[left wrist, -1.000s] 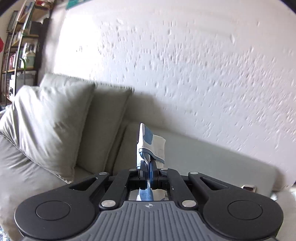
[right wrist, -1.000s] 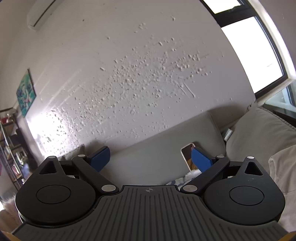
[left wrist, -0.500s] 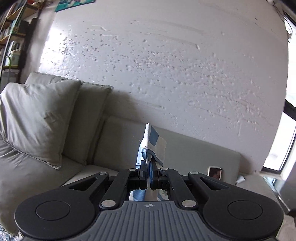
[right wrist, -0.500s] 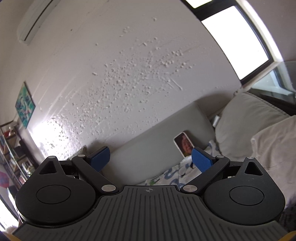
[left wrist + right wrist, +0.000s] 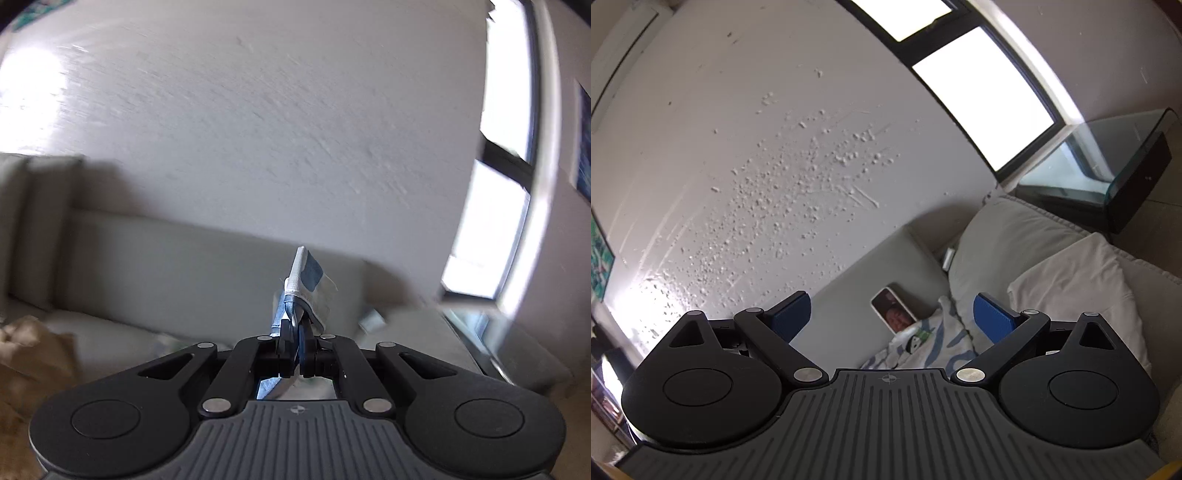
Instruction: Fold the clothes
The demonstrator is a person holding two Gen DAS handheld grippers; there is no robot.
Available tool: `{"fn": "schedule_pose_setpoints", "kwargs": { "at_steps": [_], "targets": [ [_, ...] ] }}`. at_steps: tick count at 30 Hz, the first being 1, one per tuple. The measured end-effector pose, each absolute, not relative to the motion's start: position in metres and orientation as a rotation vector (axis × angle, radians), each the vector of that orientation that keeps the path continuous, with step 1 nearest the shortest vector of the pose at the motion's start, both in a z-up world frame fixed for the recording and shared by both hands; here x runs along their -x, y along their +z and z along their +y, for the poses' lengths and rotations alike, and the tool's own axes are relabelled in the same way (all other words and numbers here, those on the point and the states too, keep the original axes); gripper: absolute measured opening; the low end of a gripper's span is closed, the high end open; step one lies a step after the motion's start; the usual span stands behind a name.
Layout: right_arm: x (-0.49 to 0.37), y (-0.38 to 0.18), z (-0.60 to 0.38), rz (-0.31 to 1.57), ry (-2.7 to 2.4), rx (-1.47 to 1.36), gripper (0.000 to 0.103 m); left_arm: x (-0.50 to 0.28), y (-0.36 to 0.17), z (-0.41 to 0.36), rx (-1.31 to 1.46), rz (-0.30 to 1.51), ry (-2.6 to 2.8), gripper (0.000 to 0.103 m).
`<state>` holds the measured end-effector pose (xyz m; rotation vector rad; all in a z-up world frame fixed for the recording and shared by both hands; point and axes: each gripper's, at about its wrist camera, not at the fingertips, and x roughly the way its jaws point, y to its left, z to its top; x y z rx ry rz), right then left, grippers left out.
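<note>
- The left tongs (image 5: pixel 296 329) are seen clamped on a fold of white-and-blue cloth (image 5: pixel 304 284), which stands up above the closed jaws; the view is blurred.
- A grey sofa (image 5: pixel 166 258) is pictured behind the held cloth, against a white textured wall (image 5: pixel 277 129).
- The right tongs (image 5: pixel 892 314) are shown apart, with nothing between the blue pads (image 5: pixel 991 317).
- A white garment with blue markings (image 5: pixel 934 343) is seen lying on the sofa seat beyond the right tongs, beside a pale cushion (image 5: pixel 1071 280).
- A phone (image 5: pixel 893 308) is propped against the sofa back, just beside the garment.
</note>
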<state>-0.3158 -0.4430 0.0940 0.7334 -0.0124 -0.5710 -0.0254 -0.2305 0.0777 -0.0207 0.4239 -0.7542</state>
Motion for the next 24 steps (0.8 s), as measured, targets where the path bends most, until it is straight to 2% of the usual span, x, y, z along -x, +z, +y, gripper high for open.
{"fn": "schedule_pose_setpoints", "kwargs": {
  "at_steps": [1, 2, 3, 6, 9, 13, 17, 21, 24],
  "targets": [
    [0.318, 0.094, -0.444, -0.011, -0.576, -0.734, 0.098, 0.036, 0.062, -0.249, -0.032, 0.496, -0.813, 0.011],
    [0.320, 0.094, -0.446, -0.006, -0.581, -0.732, 0.098, 0.047, 0.044, -0.264, -0.087, 0.572, -0.873, 0.033],
    [0.322, 0.094, -0.448, -0.001, -0.584, -0.730, 0.098, 0.058, 0.025, -0.273, -0.148, 0.654, -0.936, 0.040],
    [0.328, 0.093, -0.453, 0.017, -0.589, -0.726, 0.098, 0.081, -0.020, -0.260, -0.232, 0.831, -1.060, 0.041],
    [0.332, 0.089, -0.457, 0.029, -0.583, -0.733, 0.098, 0.075, -0.041, -0.199, -0.137, 0.930, -1.100, 0.046],
    [0.314, 0.074, -0.458, 0.090, -0.561, -0.763, 0.098, 0.044, -0.049, -0.116, -0.011, 0.929, -0.916, 0.048],
    [0.273, 0.037, -0.455, 0.225, -0.445, -0.957, 0.097, 0.015, -0.058, -0.062, 0.186, 0.884, -0.640, 0.048],
    [0.236, -0.015, -0.448, 0.376, -0.421, -1.105, 0.072, -0.001, -0.077, -0.040, 0.367, 0.883, -0.467, 0.046],
    [0.216, -0.052, -0.445, 0.445, -0.415, -1.151, 0.064, -0.009, -0.088, -0.038, 0.416, 0.879, -0.426, 0.046]
  ]
}}
